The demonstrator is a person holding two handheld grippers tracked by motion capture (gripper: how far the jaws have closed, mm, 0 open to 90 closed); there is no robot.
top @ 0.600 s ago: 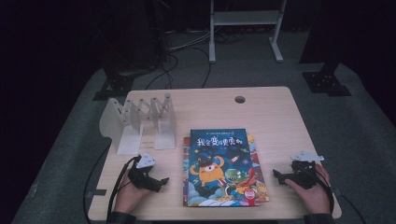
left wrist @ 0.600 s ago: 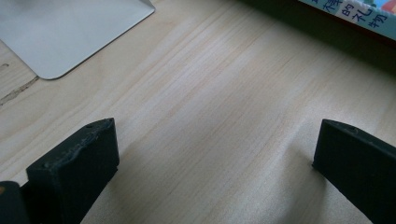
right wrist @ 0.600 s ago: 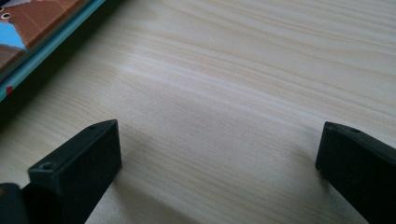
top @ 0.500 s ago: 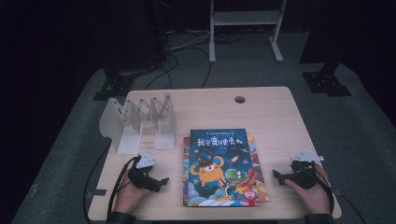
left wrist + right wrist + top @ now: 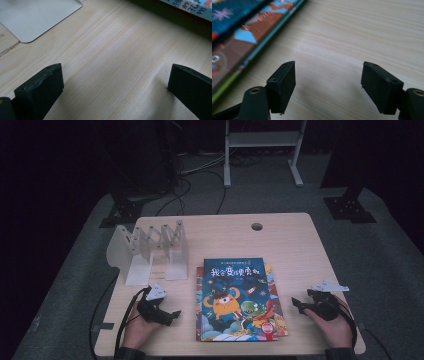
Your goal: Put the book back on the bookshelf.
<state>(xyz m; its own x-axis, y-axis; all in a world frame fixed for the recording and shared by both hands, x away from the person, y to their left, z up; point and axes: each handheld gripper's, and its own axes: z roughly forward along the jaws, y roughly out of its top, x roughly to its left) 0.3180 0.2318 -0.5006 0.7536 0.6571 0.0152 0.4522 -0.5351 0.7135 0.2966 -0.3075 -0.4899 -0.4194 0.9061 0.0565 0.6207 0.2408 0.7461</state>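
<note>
No visible change since earlier.

A stack of books [image 5: 239, 300] lies on the surface [image 5: 290, 245], near its front edge and about midway across. The top book sits slightly left of those under it, whose edges stick out on the right. A rack [image 5: 150, 251] stands behind and to the left of the stack, near the left edge. The left tool [image 5: 167, 316] rests left of the books, before the rack; the right tool [image 5: 298, 305] rests right of them. A hole [image 5: 257, 226] lies behind the books.
</note>
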